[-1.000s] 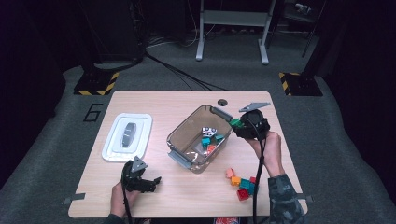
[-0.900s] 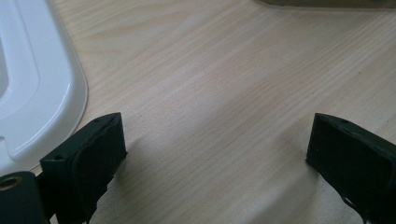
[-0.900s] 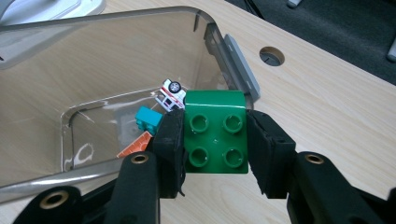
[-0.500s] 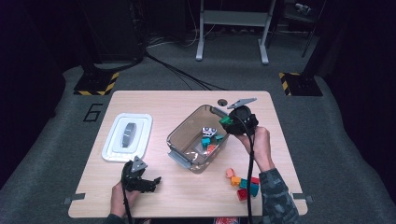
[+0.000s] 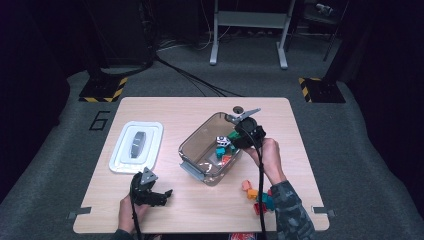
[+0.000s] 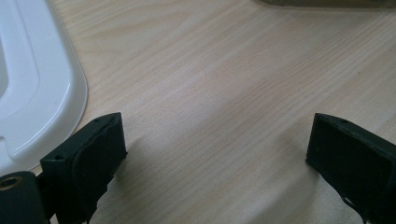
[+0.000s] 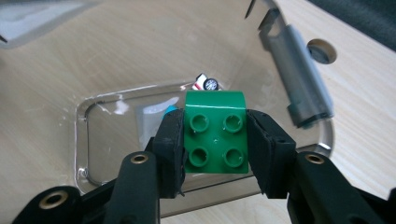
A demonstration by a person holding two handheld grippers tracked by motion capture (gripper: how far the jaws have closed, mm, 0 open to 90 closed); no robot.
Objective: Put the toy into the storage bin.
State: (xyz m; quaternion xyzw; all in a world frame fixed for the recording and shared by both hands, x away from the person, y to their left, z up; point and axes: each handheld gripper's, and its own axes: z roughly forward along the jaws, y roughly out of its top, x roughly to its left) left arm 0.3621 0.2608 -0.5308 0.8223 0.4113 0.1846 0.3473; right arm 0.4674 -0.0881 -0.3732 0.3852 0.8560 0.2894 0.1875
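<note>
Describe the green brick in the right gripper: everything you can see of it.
The green brick is glossy plastic with four round studs facing the camera and a rounded far edge. The right gripper clamps its two sides between the black pads. It hangs over the clear bin's open inside, above other pieces, touching nothing else.

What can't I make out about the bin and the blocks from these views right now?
- Blocks in the clear bin: in the right gripper view the green block and the right hand-held gripper cover most of them.
- Loose blocks on the table: in the high view, too small to count, partly behind the sleeve.
- White lid: cut off by the left gripper view's edge.
</note>
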